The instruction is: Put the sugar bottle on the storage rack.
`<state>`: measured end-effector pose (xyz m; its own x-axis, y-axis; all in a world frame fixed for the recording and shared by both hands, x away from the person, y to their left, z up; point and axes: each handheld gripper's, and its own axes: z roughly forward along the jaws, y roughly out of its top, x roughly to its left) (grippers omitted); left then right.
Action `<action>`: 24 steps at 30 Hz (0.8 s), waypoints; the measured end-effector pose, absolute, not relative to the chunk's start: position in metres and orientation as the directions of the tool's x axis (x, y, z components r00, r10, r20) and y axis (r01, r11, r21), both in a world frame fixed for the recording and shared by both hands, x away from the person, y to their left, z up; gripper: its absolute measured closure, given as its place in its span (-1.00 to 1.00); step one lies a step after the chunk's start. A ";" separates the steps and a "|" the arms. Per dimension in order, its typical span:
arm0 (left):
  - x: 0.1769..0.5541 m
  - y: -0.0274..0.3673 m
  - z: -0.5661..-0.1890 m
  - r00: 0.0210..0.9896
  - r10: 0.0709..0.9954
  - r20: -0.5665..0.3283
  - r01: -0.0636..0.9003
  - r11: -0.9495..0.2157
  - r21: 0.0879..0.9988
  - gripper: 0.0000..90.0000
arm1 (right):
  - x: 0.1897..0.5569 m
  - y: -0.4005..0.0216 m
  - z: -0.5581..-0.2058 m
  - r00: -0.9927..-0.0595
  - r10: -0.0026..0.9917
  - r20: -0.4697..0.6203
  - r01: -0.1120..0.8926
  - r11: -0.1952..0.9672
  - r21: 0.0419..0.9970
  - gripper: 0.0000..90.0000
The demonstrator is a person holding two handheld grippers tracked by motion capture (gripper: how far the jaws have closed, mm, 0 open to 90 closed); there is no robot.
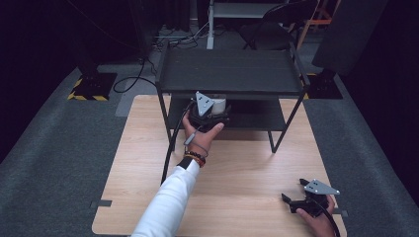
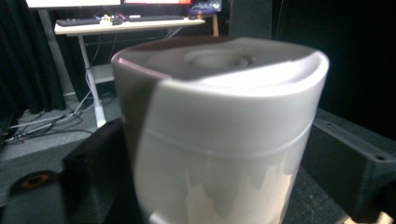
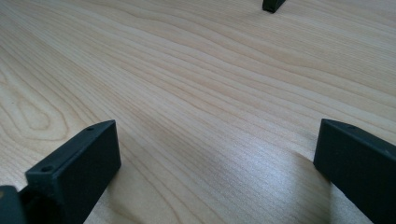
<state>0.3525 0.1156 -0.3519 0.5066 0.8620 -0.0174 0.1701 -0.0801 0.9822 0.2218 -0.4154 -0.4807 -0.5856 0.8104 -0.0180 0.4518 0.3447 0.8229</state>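
The left gripper [image 1: 210, 114] reaches to the black rack's [image 1: 230, 71] lower shelf, its jaws loosened around the white lidded container [image 2: 219, 135] standing there. The right gripper [image 1: 301, 196] rests spread apart on the wooden table [image 3: 196, 84] in front of the rack.

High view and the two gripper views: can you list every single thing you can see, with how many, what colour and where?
White container: one, white, on the rack's lower shelf, between the left jaws.
Rack: one, black, two shelves, standing at the table's far end.
Table: one, light wood.
Desk with keyboard: one, pale, far behind the container.
Left gripper: one, black, jaws either side of the container.
Right gripper: one, black, jaws open, low over the table's near right corner.
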 end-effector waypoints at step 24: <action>0.304 0.169 -0.347 0.566 0.823 0.040 0.210 -0.191 0.959 -0.97 | 0.222 -0.415 -0.481 -0.584 0.811 -0.018 0.453 0.344 0.823 -0.99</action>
